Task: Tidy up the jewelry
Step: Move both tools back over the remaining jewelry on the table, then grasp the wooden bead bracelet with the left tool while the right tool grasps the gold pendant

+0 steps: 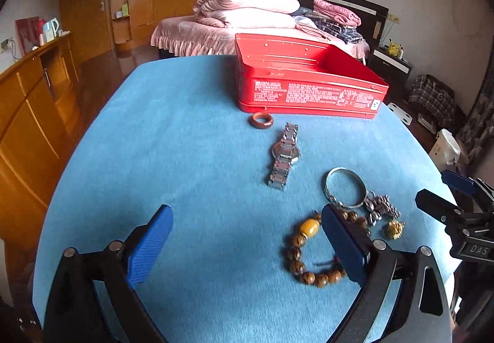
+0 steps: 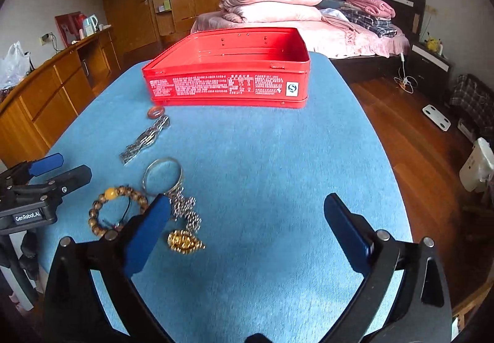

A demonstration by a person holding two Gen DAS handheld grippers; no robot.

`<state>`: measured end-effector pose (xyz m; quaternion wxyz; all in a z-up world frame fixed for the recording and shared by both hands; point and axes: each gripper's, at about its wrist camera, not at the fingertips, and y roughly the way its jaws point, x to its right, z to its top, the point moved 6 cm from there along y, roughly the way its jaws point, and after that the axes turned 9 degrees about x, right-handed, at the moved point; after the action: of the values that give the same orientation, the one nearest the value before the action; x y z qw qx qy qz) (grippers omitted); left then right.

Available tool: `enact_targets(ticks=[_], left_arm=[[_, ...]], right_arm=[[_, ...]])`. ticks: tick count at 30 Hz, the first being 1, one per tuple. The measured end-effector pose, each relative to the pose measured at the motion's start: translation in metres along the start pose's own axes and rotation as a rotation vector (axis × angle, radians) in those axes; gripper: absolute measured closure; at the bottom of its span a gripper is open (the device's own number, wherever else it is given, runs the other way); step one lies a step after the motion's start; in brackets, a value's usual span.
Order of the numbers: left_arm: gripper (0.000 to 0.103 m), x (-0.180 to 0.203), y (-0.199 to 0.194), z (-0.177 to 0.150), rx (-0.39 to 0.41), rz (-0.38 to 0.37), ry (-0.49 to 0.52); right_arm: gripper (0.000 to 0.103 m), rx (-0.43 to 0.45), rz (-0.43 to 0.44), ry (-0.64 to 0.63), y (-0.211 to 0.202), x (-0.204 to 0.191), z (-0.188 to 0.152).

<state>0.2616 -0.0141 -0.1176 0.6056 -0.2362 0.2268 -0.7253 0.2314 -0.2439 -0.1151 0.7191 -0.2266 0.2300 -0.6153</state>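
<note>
While both grippers hang with fingers spread and empty above the blue table [image 2: 262, 157], the watch [image 1: 284, 156] lies flat, its strap running lengthwise toward the red tin [image 1: 308, 86]. It sits ahead of the left gripper [image 1: 247, 238], between tin and bead bracelet [image 1: 311, 253]. Only the right gripper's [image 2: 247, 228] view shows the gold pendant [image 2: 184, 242] clearly.

Both grippers hang low over the near end of the tabletop [image 2: 262, 157], side by side and pointing the same way. The left gripper [image 1: 247, 238] has its blue-padded fingers [image 1: 148, 247] spread wide apart, holding nothing. The right gripper [image 2: 247, 231] is likewise spread wide, its blue pads [image 2: 345, 231] gripping nothing. Each shows in the other's view from the side, fingers parted: the right gripper at the left view's right edge, the left at the right view's left edge.
</note>
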Motion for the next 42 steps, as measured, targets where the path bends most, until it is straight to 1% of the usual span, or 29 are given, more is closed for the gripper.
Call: enact_targets(ticks=[5,7,12,15,16,19,21,22,23,27,29,31,34,37,39,42], left_arm=[[0.008,0.013,-0.002,-0.014,-0.025,-0.018,0.043],[0.008,0.016,-0.003,-0.017,-0.029,-0.038,0.048],[0.010,0.026,0.000,-0.022,-0.049,-0.058,0.071],[0.023,0.030,0.006,-0.028,-0.082,-0.078,0.075],[0.029,0.030,0.009,-0.030,-0.097,-0.087,0.071],[0.030,0.031,0.011,-0.032,-0.089,-0.083,0.083],[0.035,0.031,0.012,-0.031,-0.085,-0.083,0.084],[0.043,0.030,0.012,-0.030,-0.084,-0.072,0.088],[0.049,0.029,0.012,-0.029,-0.080,-0.068,0.092],[0.058,0.029,0.012,-0.029,-0.079,-0.084,0.091],[0.062,0.031,0.011,-0.029,-0.076,-0.086,0.097],[0.063,0.031,0.012,-0.029,-0.077,-0.088,0.096],[0.063,0.033,0.012,-0.028,-0.078,-0.094,0.094],[0.062,0.034,0.013,-0.027,-0.076,-0.093,0.090],[0.060,0.036,0.013,-0.027,-0.074,-0.094,0.091],[0.059,0.038,0.013,-0.027,-0.069,-0.084,0.100]], right_arm=[[0.006,-0.033,0.039,0.001,-0.006,-0.006,-0.014],[0.006,-0.037,0.054,0.008,-0.009,-0.008,-0.018],[0.006,-0.034,0.064,0.005,-0.015,-0.013,-0.020],[0.007,-0.031,0.076,-0.014,-0.017,-0.018,-0.021],[0.007,-0.033,0.075,-0.022,-0.017,-0.019,-0.022],[0.007,-0.037,0.074,-0.037,-0.018,-0.022,-0.025],[0.014,-0.040,0.082,-0.044,-0.017,-0.024,-0.026],[0.025,-0.046,0.088,-0.045,-0.016,-0.025,-0.026],[0.031,-0.057,0.097,-0.043,-0.014,-0.026,-0.027],[0.033,-0.083,0.109,-0.044,-0.007,-0.029,-0.032],[0.039,-0.093,0.127,-0.043,-0.005,-0.032,-0.034],[0.043,-0.103,0.136,-0.045,-0.003,-0.035,-0.035],[0.044,-0.101,0.129,-0.059,-0.001,-0.037,-0.036],[0.054,-0.102,0.136,-0.055,-0.001,-0.038,-0.035],[0.057,-0.102,0.135,-0.058,0.000,-0.037,-0.035],[0.063,-0.101,0.132,-0.067,-0.001,-0.039,-0.035]])
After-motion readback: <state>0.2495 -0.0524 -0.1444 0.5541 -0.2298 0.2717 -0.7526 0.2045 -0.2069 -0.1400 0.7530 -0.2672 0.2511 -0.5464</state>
